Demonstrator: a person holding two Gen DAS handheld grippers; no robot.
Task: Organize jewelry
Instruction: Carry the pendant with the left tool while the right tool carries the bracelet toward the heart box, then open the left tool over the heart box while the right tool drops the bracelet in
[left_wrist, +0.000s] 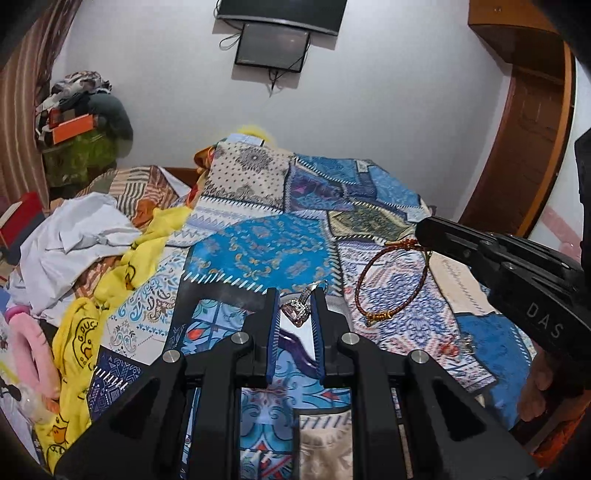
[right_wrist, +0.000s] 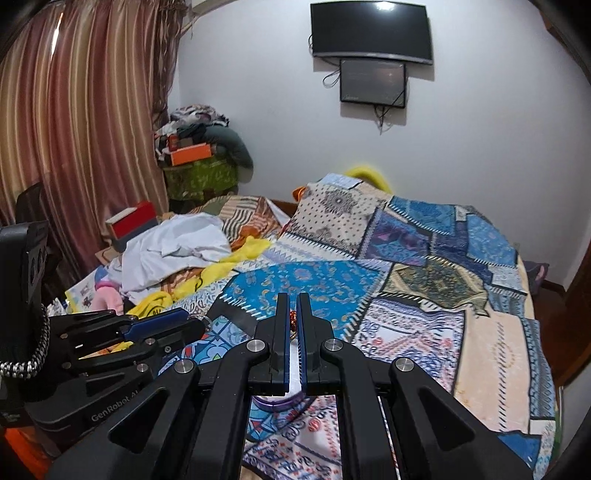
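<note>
In the left wrist view my left gripper (left_wrist: 295, 298) is shut on a silver ring with a pink stone (left_wrist: 295, 314), held above the patchwork bedspread (left_wrist: 258, 243). To its right my right gripper (left_wrist: 423, 230) is shut on a red braided bracelet (left_wrist: 360, 291) with gold beads, which hangs below its tip. The right wrist view shows the right gripper (right_wrist: 293, 300) with its jaws nearly touching and a bit of the red braid (right_wrist: 293, 318) pinched between them. The left gripper (right_wrist: 197, 323) is at the lower left there, with the ring (right_wrist: 208, 323) at its tip.
A purple-rimmed object (right_wrist: 277, 401) lies on the bedspread under the grippers. White cloth (left_wrist: 74, 236), yellow cloth (left_wrist: 77, 332) and a pink item (left_wrist: 26, 343) are heaped at the left. A curtain (right_wrist: 74, 129), wall screens (right_wrist: 371, 33) and a wooden door (left_wrist: 524, 122) surround the bed. A hand (left_wrist: 535, 387) grips the right tool.
</note>
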